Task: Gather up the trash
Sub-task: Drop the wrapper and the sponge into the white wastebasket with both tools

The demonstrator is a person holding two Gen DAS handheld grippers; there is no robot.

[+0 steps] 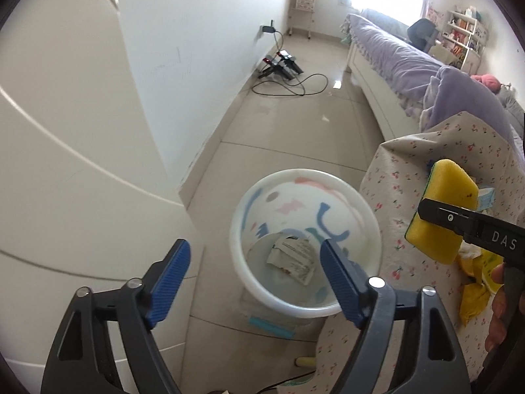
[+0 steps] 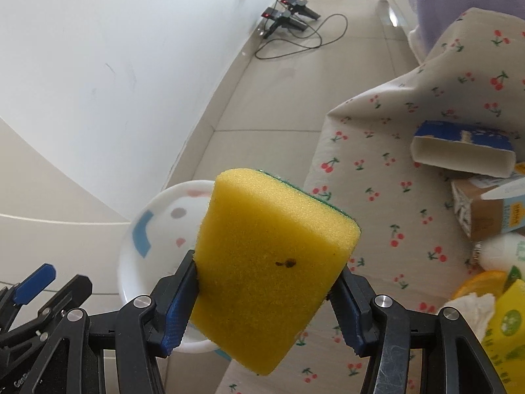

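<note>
The step in hand is disposal: the left gripper (image 1: 252, 277) hangs over the white bin (image 1: 367, 197) with its jaws spread wide and nothing between them; a crumpled paper wrapper (image 1: 293, 257) lies on the bin's floor, so that piece appears delivered. The right gripper (image 2: 265, 308) is clenched on a yellow sponge (image 2: 269, 249) with a green scouring back; both blue pads press its sides and the sponge stands up clear of the jaws; a small dark speck marks its near face. In the left wrist view the sponge sits to the right of the bin, above the cherry-print cloth (image 1: 403, 164) and not yet over the opening; in the right wrist view the bin shows behind and to the left of the sponge. The bin stands on the tiled floor just beside the cloth-covered surface. Further trash remains on the cloth at the right: a blue and white box (image 2: 466, 151), a cardboard carton (image 2: 485, 210), crumpled tissue (image 2: 472, 308) and yellow packaging (image 2: 508, 321). By judgement, the next move calls for carrying the sponge left until it is above the bin's mouth, then opening the jaws; the left gripper should clear away first, since the two tools sit near each other over a narrow opening.
</note>
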